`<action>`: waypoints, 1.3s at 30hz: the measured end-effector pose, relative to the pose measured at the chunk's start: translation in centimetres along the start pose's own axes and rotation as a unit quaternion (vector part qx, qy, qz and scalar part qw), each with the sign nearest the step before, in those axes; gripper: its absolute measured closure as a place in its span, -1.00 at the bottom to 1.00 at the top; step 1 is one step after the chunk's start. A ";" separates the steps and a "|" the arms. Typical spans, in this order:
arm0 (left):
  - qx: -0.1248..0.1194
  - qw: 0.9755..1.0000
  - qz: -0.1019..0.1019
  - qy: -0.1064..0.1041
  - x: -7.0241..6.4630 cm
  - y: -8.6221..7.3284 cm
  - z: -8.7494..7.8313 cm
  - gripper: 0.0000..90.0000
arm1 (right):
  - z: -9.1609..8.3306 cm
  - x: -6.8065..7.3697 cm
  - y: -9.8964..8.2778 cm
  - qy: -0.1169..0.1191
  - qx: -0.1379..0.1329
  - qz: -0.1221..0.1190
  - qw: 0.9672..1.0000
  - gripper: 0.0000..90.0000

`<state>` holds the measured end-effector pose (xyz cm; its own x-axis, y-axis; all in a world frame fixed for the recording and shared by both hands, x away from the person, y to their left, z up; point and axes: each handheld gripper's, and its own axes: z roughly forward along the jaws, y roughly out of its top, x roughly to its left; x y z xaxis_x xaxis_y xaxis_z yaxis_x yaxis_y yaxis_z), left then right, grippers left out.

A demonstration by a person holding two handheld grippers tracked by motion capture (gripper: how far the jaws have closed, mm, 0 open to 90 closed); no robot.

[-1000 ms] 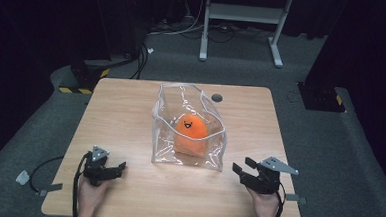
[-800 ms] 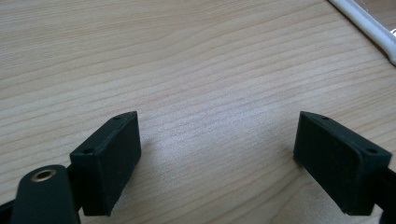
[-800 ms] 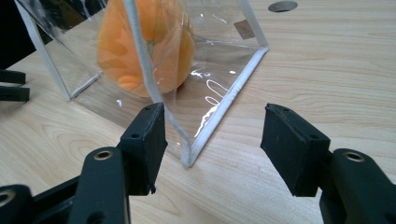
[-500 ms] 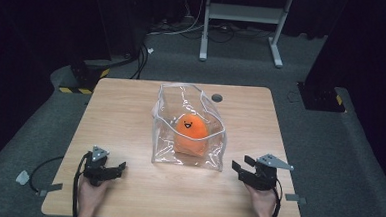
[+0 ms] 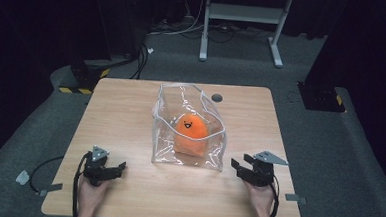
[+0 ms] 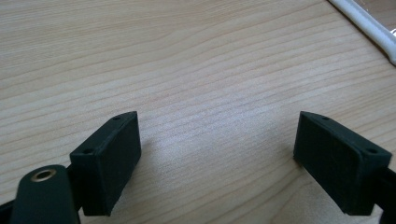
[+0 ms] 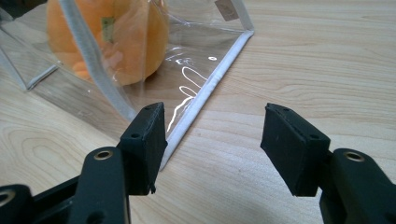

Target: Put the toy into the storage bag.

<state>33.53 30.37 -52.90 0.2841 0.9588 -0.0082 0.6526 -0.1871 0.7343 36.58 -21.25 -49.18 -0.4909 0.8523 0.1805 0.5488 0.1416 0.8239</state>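
A clear plastic bag [image 5: 190, 128] with white trim stands open-topped at the middle of the wooden table [image 5: 131, 110]. Inside it sits an orange plush toy [image 5: 191, 133] with a smiling face. My left gripper [image 5: 120, 167] rests low at the front left, open, with bare wood between its jaws [image 6: 217, 154]. My right gripper [image 5: 235, 167] stands open just right of the bag's front right corner. In the right gripper view [image 7: 212, 135] the bag's white bottom edge [image 7: 210, 84] runs up to the left fingertip [image 7: 149, 135], and the plush toy [image 7: 121, 37] shows through the plastic.
A dark round hole [image 5: 216, 97] sits in the table behind the bag. A white bag edge [image 6: 369, 28] crosses the top right corner of the left gripper view. Dark floor, cables and a white stand [image 5: 240, 21] lie beyond the far table edge.
My right gripper has slid a little left and down toward the bag's front right corner. The left gripper and the bag have stayed put.
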 end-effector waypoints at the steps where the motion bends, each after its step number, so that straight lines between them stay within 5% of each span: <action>1: 0.000 1.000 0.000 0.000 0.0 0.0 0.0 -0.67 | 0.1 0.0 0.0 0.000 0.002 0.001 1.000 -0.12; 39: 0.000 1.000 0.000 0.000 0.0 0.0 0.0 -0.67 | 3.0 0.1 -0.5 -0.037 0.050 -0.031 0.998 -0.13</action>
<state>33.54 30.37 -52.90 0.2841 0.9588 -0.0080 0.6525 -0.1873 0.7343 38.29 -19.73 -51.23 -0.4760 0.8751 0.0873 0.5854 0.2412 0.7740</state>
